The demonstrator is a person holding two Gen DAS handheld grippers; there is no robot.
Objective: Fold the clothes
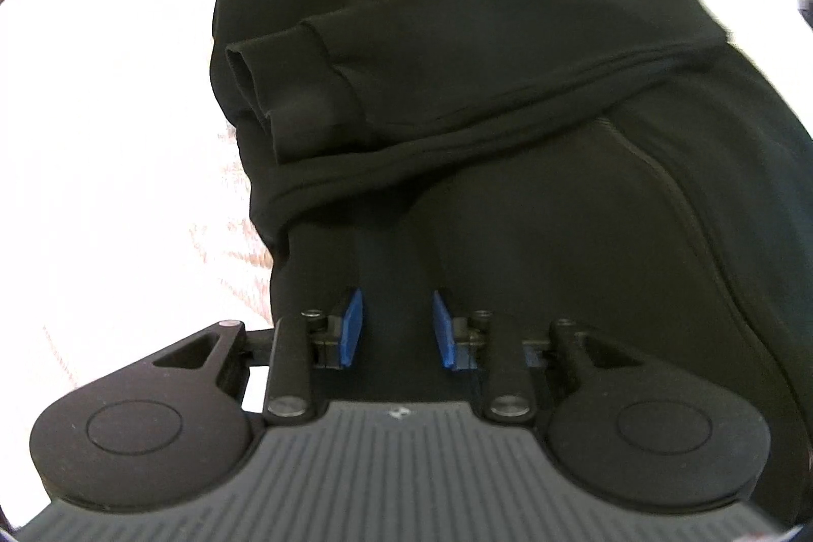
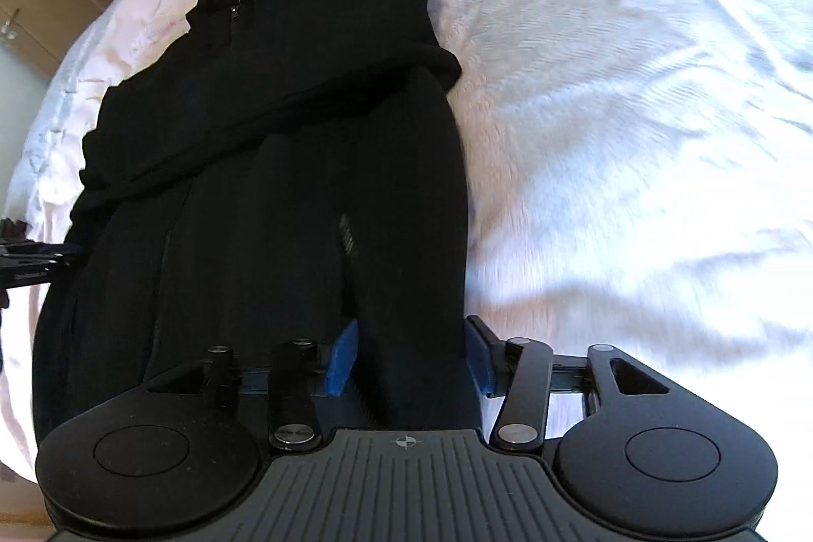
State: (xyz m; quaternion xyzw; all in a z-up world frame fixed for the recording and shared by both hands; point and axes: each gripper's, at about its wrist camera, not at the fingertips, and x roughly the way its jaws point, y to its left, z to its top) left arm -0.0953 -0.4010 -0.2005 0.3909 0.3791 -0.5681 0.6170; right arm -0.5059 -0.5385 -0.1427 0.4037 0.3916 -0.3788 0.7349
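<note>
Lying on the pale bed (image 2: 610, 110), a black jacket (image 2: 284, 166) (soft, limp) has one sleeve (image 1: 406, 85) crossed; left tongs (image 1: 396, 323) and right tongs (image 2: 411, 354), both spread, straddle its near hem, likely the best hold.
</note>
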